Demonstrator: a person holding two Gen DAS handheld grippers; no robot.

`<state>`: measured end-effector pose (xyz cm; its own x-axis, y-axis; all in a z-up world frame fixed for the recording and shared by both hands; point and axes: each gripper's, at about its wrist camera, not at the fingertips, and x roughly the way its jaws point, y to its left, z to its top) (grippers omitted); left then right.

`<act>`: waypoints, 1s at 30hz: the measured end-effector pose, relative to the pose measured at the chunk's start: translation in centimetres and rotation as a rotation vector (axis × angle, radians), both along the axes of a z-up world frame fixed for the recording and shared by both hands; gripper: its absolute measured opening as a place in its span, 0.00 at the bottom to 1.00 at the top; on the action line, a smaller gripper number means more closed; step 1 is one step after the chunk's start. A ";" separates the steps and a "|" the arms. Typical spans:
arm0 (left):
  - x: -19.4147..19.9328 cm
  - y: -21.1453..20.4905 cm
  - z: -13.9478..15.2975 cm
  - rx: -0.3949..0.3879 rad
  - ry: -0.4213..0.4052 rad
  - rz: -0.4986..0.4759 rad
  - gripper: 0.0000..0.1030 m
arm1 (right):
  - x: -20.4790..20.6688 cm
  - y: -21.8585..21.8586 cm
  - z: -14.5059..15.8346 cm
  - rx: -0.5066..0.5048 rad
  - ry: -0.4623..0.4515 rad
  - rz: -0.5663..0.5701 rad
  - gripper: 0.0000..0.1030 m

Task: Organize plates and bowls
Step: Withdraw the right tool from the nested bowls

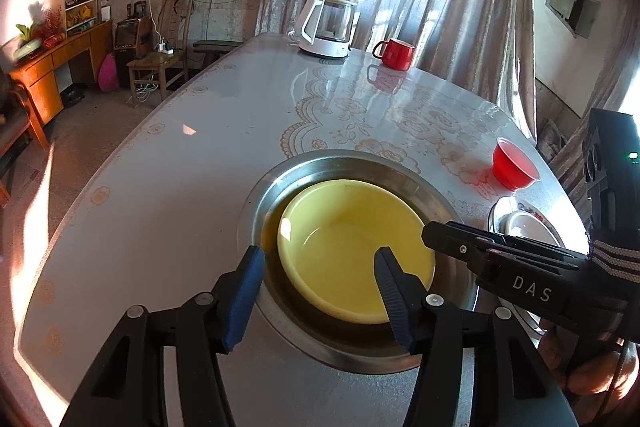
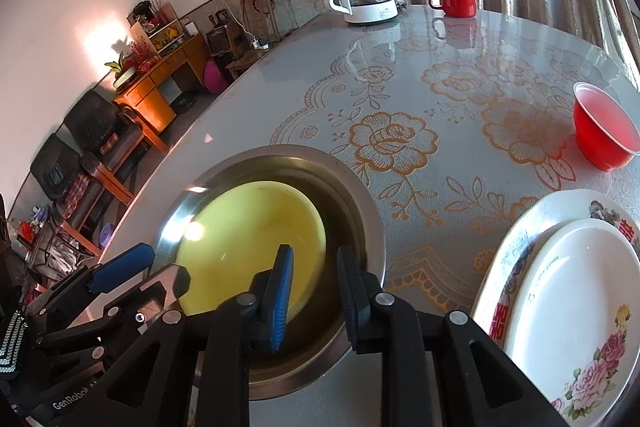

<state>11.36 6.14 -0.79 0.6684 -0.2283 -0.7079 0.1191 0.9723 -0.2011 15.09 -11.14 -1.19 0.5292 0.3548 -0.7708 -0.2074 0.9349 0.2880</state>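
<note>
Flowered table (image 2: 460, 75) carries one steel basin (image 2: 360, 211) with one yellow bowl (image 2: 248, 227) inside, two stacked plates (image 2: 576, 291) cut off, one red bowl (image 2: 604, 131). Both grippers, left (image 1: 320, 291) and right (image 2: 316, 291), hover apart, empty.

My left camera sits just behind my left gripper (image 1: 320, 291), tilted down at the table (image 1: 180, 187) from close above. My right camera looks down past my right gripper (image 2: 316, 291), equally near. Both share the yellow bowl (image 1: 344, 243) in the steel basin (image 1: 360, 351), kettle (image 1: 326, 27), mug (image 1: 394, 54) and red bowl (image 1: 514, 165) ahead.
</note>
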 end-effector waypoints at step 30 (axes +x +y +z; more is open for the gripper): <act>-2.4 -0.4 1.6 0.038 -0.041 0.009 0.56 | -1.8 -2.1 1.1 0.068 -0.027 -0.051 0.29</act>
